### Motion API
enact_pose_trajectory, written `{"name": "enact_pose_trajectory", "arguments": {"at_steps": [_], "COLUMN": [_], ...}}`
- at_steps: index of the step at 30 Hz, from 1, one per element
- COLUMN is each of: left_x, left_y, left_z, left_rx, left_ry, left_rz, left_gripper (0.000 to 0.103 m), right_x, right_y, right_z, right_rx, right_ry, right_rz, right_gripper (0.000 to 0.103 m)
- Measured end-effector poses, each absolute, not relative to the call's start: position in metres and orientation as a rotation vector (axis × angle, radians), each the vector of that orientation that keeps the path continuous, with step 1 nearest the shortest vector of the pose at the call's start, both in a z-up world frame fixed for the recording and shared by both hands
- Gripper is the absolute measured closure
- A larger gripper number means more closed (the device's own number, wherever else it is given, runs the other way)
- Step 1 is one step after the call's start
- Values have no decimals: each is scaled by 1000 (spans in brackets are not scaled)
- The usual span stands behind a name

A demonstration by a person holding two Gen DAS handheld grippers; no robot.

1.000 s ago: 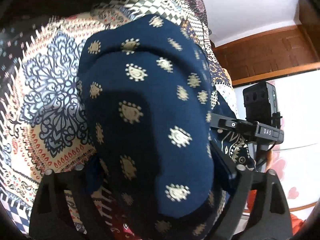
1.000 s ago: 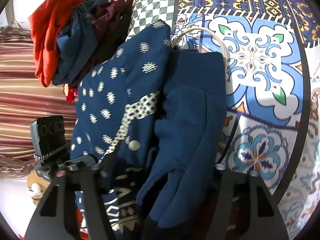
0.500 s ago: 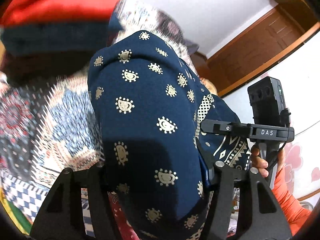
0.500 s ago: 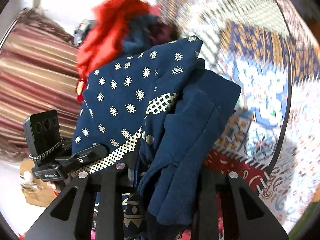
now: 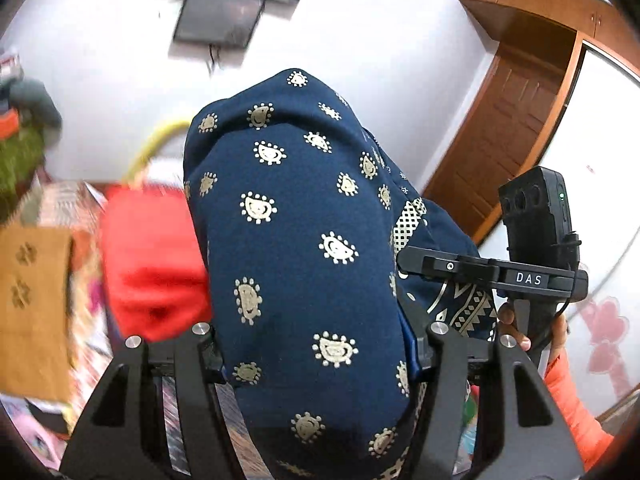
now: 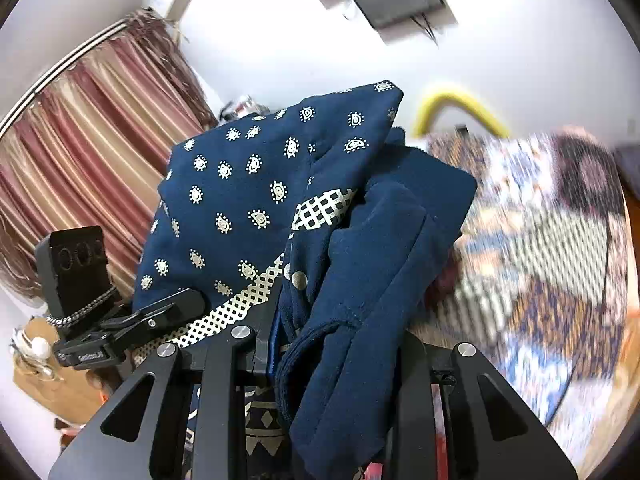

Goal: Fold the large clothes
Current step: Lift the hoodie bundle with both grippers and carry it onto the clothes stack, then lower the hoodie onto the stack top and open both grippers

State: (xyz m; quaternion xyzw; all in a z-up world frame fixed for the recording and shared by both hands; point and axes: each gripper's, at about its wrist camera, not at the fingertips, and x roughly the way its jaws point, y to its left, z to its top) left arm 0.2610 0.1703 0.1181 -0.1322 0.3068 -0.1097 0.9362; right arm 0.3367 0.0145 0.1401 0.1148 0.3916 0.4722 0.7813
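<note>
The navy printed garment (image 5: 304, 264) is bunched upward between both grippers, filling the middle of each wrist view against the white wall (image 5: 360, 32). The left gripper (image 5: 316, 344) has its fingers closed on a thick fold, and the right gripper (image 6: 340, 344) pinches the plain navy lining beside the checkered trim. Behind lies what seems a patterned bedspread (image 6: 540, 240), blurred, and a striped curtain (image 6: 80, 140).

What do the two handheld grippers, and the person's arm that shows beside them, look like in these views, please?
Both the left gripper and the right gripper are matte black, with angular fingers bearing triangular cut-outs and silver screw heads. The right gripper's crossbar is marked DAS in white, under a black camera block with a green light and a black cable. The sleeve is orange.
</note>
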Motion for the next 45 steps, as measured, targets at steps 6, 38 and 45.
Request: {"name": "enact_pose_trajectory", "arguments": {"at_steps": [6, 38, 45], "left_x": [301, 349, 260], "left_y": [222, 291, 226], "left_z": [145, 75, 148], "left_rx": [-239, -186, -88], "left_ry": [585, 726, 531], "left_rz": [-153, 199, 198], "left_gripper": [43, 10, 10], "right_x": [386, 351, 270], "right_y": [67, 48, 18], "right_z": [144, 130, 175], "right_rx": [248, -40, -46], "right_ry": [826, 705, 481], "right_rz": [1012, 749, 752], "right_gripper": [77, 52, 52]}}
